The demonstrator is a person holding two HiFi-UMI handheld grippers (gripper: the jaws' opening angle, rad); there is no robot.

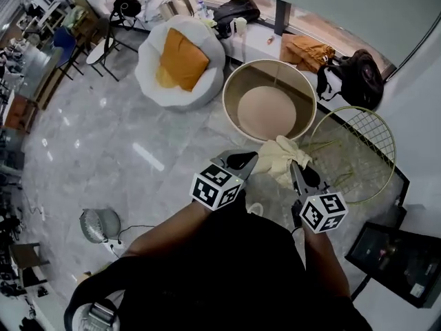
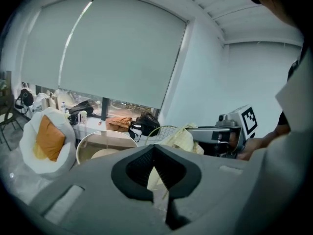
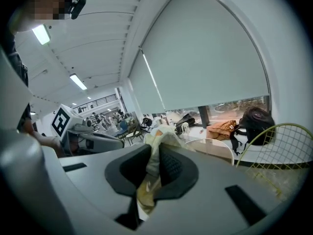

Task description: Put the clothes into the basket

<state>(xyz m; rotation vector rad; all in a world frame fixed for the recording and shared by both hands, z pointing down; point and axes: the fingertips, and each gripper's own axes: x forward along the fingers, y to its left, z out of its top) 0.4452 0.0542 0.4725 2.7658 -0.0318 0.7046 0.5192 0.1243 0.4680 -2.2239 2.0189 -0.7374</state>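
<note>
A pale yellow cloth (image 1: 279, 156) hangs in front of me, just short of the round beige basket (image 1: 234, 92). My right gripper (image 1: 298, 165) is shut on it. In the right gripper view the cloth (image 3: 159, 138) bunches up between the pads of that gripper (image 3: 152, 160), with the basket (image 3: 215, 143) beyond. My left gripper (image 1: 247, 160) sits at the cloth's left edge. In the left gripper view its jaws (image 2: 154, 151) meet at the tips, and only a pale sliver shows behind them. The cloth (image 2: 183, 137) drapes to the right towards the right gripper (image 2: 215, 133).
A yellow wire basket (image 1: 365, 150) lies tilted to the right of the round one. A white beanbag (image 1: 210, 81) with an orange cushion stands at the back left. A black backpack (image 1: 362, 78) and an orange bag (image 1: 306, 50) rest by the window. A fan (image 1: 100, 225) stands on the floor at the left.
</note>
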